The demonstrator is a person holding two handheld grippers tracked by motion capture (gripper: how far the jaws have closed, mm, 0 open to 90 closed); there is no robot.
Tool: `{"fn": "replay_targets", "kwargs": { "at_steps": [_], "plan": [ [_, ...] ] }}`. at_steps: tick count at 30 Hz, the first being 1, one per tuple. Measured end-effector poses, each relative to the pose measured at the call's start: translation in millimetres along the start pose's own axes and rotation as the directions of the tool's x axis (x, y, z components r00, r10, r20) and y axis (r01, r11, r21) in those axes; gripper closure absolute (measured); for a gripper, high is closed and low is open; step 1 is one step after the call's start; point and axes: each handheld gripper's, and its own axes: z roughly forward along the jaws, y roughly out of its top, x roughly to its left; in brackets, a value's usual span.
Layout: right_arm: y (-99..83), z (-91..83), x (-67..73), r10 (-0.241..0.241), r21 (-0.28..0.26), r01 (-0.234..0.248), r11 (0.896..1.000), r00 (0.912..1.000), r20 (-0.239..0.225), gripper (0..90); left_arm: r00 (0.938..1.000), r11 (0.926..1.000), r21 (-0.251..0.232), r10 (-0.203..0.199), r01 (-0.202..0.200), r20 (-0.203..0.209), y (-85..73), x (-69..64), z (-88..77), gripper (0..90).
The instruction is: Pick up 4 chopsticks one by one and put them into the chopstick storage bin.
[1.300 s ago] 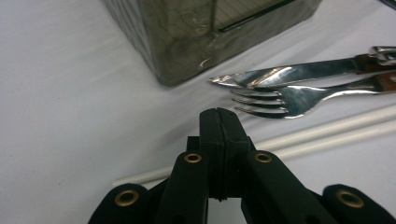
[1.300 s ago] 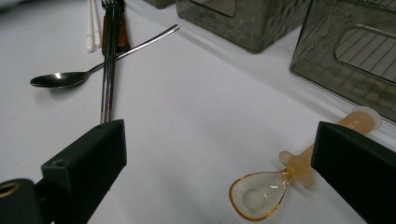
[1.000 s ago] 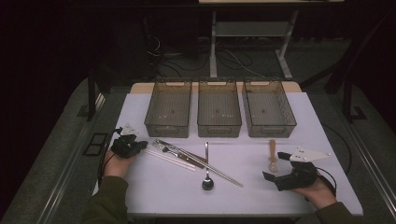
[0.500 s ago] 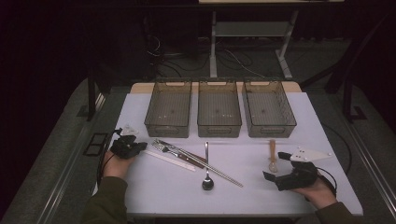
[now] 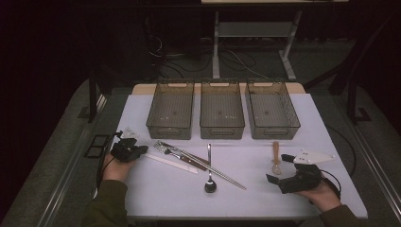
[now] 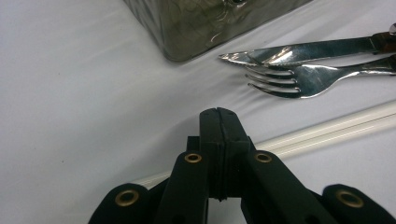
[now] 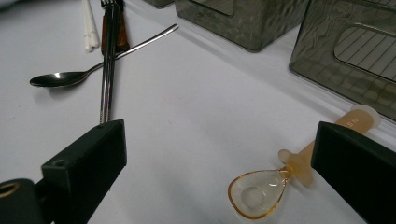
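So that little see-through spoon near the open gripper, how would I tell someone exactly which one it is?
Start at the three grey bins; take the right-hand bin. On the white table just in front of it lies the small amber spoon, beside the open right gripper. Unlike the metal spoon and other cutlery to its left, it is translucent plastic with a short, stubby handle.

L gripper [image 5: 135, 150]: my jaws pressed fully together, nothing between, held low in my left hand [image 5: 117, 165] | R gripper [image 5: 279, 171]: my jaws spread wide, nothing gripped, cradled in my right hand [image 5: 324, 193] | both forearms enter from near edge.
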Motion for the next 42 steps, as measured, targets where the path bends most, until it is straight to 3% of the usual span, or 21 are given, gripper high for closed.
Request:
{"fn": "replay_targets", "kwargs": {
  "at_steps": [24,42],
  "plan": [
    [0.1,0.1,0.7,-0.004,0.004,0.004,1.0,1.0,-0.002,3.2,1.0,0.999,0.044,0.007,-0.007,-0.005,-7.2,-5.5,-11.5,89.1],
    [0.1,-0.2,1.4,-0.008,0.005,0.008,1.0,1.0,-0.003,3.2,0.9997,0.9976,0.069,0.002,-0.003,0.026,-18.6,-14.4,-24.4,89.1]
  ]
}}
